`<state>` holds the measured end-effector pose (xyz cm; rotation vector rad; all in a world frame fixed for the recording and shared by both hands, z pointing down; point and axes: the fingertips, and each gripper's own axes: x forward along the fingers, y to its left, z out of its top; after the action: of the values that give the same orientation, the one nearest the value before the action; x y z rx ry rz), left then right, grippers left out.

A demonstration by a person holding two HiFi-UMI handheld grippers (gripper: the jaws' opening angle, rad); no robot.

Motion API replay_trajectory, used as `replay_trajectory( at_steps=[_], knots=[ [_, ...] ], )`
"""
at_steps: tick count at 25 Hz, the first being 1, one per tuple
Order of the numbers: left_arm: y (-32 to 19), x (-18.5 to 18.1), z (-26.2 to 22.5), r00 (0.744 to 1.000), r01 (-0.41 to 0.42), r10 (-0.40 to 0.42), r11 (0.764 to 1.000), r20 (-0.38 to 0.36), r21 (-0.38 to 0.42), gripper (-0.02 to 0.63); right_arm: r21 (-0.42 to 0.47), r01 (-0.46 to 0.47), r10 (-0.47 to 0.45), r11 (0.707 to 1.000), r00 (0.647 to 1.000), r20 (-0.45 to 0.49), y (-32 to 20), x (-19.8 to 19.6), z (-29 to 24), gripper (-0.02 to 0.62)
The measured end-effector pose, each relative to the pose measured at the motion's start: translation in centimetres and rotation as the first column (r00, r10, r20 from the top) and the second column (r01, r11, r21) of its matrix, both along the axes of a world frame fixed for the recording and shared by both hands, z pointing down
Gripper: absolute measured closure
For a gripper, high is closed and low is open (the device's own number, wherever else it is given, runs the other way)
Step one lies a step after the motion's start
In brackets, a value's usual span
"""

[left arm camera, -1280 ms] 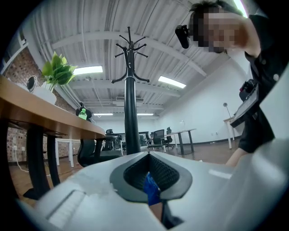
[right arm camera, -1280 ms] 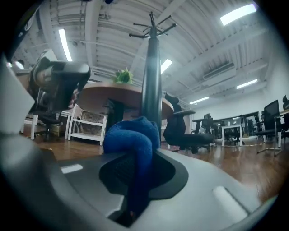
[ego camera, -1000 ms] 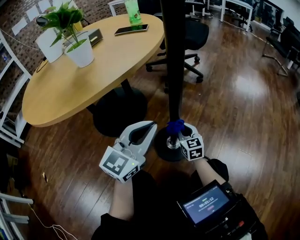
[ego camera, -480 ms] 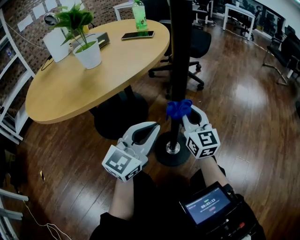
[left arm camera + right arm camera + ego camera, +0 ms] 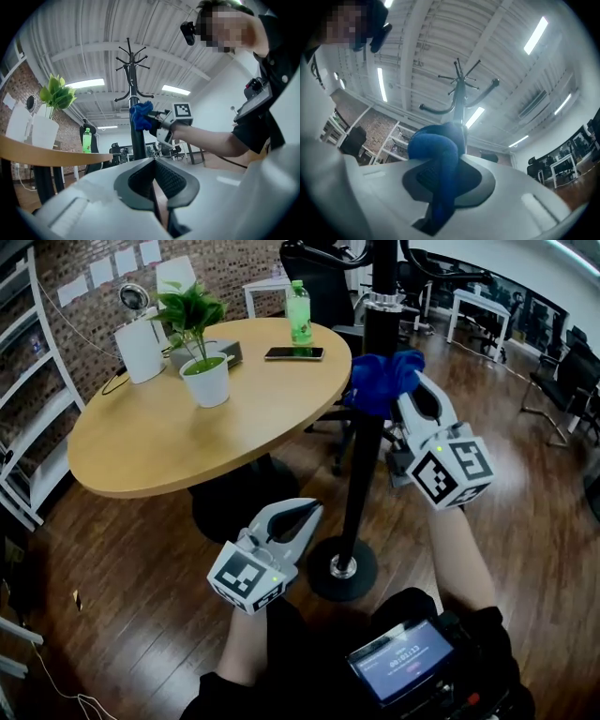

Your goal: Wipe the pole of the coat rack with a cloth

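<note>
Blue cloth, bunched, pressed against the coat rack pole on its upper part, well above the round base. Right claw is clamped on the cloth: in the right gripper view a fold of it runs down between the jaws and the bulk bulges out past the tips onto the pole. Rack's hooks fan out above. Left claw is low, just left of the pole and near the base, apart from both; jaws together, nothing between them. Left of the pole: round wooden tabletop with a potted plant, green bottle and phone. Behind the pole, an office chair. Dark wood floor all round the base.
</note>
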<state>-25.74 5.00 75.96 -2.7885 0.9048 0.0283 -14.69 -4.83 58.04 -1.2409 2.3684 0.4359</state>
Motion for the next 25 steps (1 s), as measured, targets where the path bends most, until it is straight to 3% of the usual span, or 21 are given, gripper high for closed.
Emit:
replay_trajectory(
  at_steps=[5, 10, 15, 20, 25],
  knots=[
    [0.7, -0.9, -1.3, 1.0, 0.014, -0.013, 0.999, -0.02, 0.031, 0.604, 0.097, 0.043, -0.043, 0.994, 0.999, 0.001, 0.1, 0.3, -7.7, 0.546],
    [0.5, -1.8, -1.3, 0.998, 0.035, -0.034, 0.999, -0.043, 0.026, 0.604, 0.101, 0.025, -0.025, 0.995, 1.0, -0.008, 0.5, 0.3, -6.6, 0.546],
    [0.7, -1.9, -0.5, 0.999, 0.033, -0.033, 0.999, -0.011, 0.028, 0.604, 0.046, -0.06, 0.064, 0.997, 0.994, -0.092, 0.5, -0.6, 1.5, 0.546],
    [0.6, -1.2, 1.2, 1.0, 0.023, -0.023, 1.0, -0.006, -0.007, 0.604, -0.079, -0.091, 0.083, 0.993, 0.992, -0.099, 0.5, -0.9, 13.4, 0.546],
    [0.5, 0.7, 2.8, 1.0, -0.016, 0.017, 0.999, 0.026, -0.036, 0.604, -0.29, -0.121, 0.074, 0.949, 0.983, -0.168, 0.0, -1.0, 26.9, 0.546]
  ],
)
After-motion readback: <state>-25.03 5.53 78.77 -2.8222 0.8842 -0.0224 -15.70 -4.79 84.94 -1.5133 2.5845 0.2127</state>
